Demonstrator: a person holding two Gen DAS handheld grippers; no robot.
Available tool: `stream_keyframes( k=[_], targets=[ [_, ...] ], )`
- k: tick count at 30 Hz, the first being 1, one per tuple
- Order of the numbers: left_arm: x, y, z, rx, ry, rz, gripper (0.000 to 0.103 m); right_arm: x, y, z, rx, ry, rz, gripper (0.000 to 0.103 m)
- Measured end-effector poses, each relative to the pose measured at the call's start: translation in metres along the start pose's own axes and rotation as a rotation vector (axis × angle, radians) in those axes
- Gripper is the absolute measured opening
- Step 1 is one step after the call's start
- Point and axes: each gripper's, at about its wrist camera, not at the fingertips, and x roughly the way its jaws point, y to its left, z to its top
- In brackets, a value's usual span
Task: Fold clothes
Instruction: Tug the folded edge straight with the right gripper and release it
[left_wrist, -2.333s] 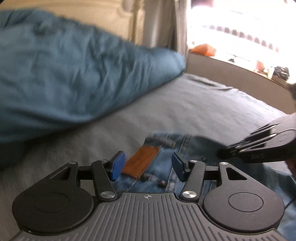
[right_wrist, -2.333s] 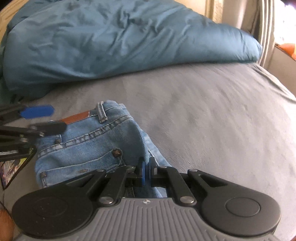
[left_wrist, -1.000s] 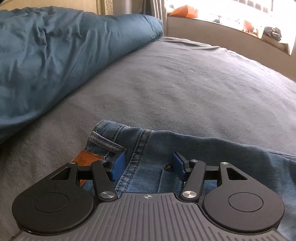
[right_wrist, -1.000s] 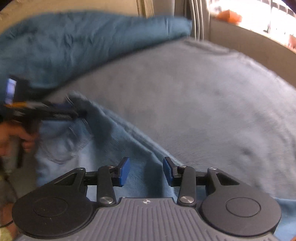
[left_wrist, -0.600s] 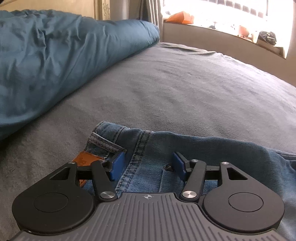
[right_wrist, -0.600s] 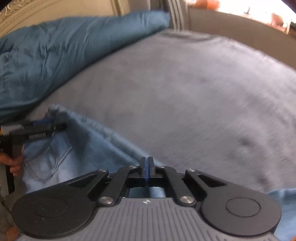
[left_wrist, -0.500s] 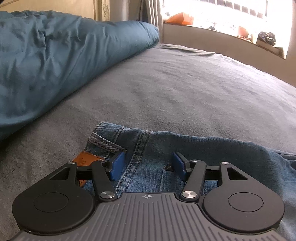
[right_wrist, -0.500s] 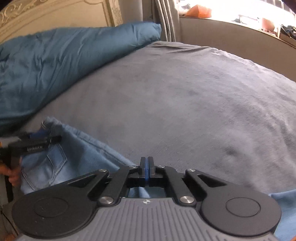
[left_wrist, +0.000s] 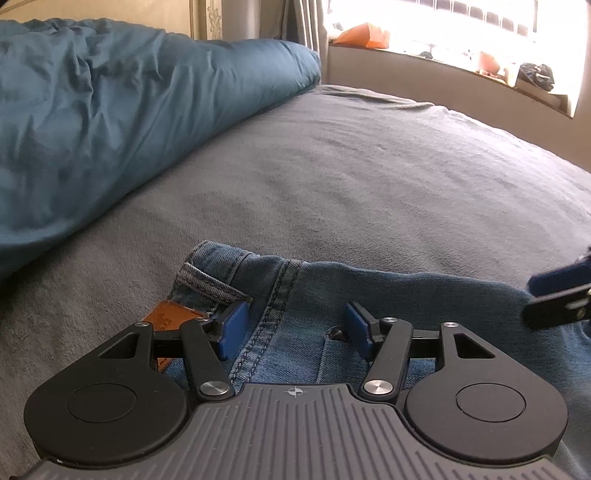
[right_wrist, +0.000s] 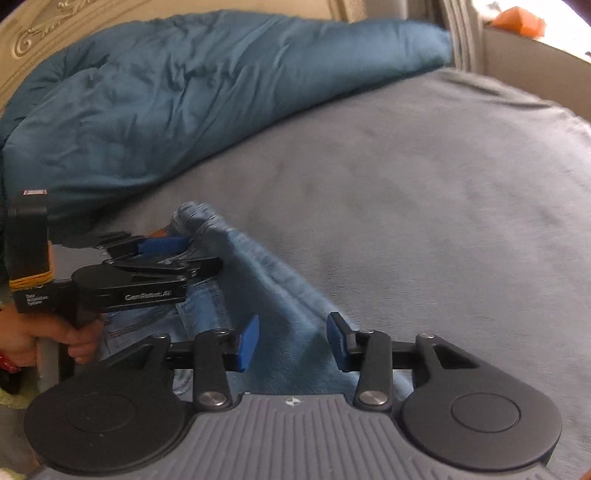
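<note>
right hand-held gripper (right_wrist: 292, 341) just reopened

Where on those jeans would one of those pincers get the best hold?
Probably the waistband corner of the jeans, beside the brown leather patch. It's a thick stitched edge that lifts slightly off the grey bedcover. Coming from above and the near side, as the left gripper sits, looks best.

A bed (left_wrist: 369, 177) with a grey cover fills the room. A rumpled teal duvet (left_wrist: 110, 110) lies heaped against the carved cream headboard (right_wrist: 55, 26). Bright daylight pours through a window (left_wrist: 461, 22) above a cluttered sill (left_wrist: 424, 62).
</note>
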Motion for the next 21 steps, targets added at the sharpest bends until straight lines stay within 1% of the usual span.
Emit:
stream_keyframes(
  k=[1,2,3,4,5,6,8,13,16,19,20,21],
  targets=[
    [0.000,0.000,-0.001,0.000,-0.004,0.001,0.059,0.001,0.000,-0.001,0.010,0.003,0.018,0.038],
    [0.000,0.000,-0.001,0.000,-0.009,0.001,0.059,0.001,0.001,-0.003,0.016,0.006,0.029,0.034],
    [0.000,0.000,-0.002,0.000,-0.014,0.002,0.059,0.003,0.002,-0.003,0.004,0.004,0.001,0.019],
    [0.000,0.000,-0.003,0.000,-0.020,0.002,0.059,0.003,0.001,-0.005,0.005,-0.002,-0.022,0.007],
    [0.000,0.000,-0.004,0.000,-0.025,0.003,0.059,0.004,0.000,-0.006,0.009,-0.008,-0.041,0.005],
    [0.000,0.000,-0.004,0.002,-0.028,0.005,0.059,0.004,-0.003,-0.007,0.028,-0.019,-0.040,0.002],
    [-0.001,-0.002,-0.004,0.009,-0.029,0.012,0.059,0.001,-0.002,-0.007,0.033,-0.046,-0.056,0.001],
    [-0.001,-0.002,0.003,-0.001,-0.019,0.030,0.059,-0.013,0.023,0.000,-0.087,-0.120,-0.153,0.000],
    [0.004,-0.005,0.003,0.008,-0.025,0.053,0.060,-0.002,0.020,0.002,-0.107,-0.103,-0.200,0.000],
    [0.006,-0.008,-0.001,0.029,-0.039,0.068,0.061,0.023,0.003,-0.009,-0.078,-0.035,-0.238,0.001],
    [0.006,-0.009,-0.002,0.034,-0.044,0.069,0.062,0.025,-0.004,-0.012,-0.050,-0.041,-0.241,0.002],
    [0.007,-0.009,-0.003,0.040,-0.050,0.071,0.062,0.026,-0.011,-0.014,-0.020,-0.048,-0.245,0.012]
  ],
)
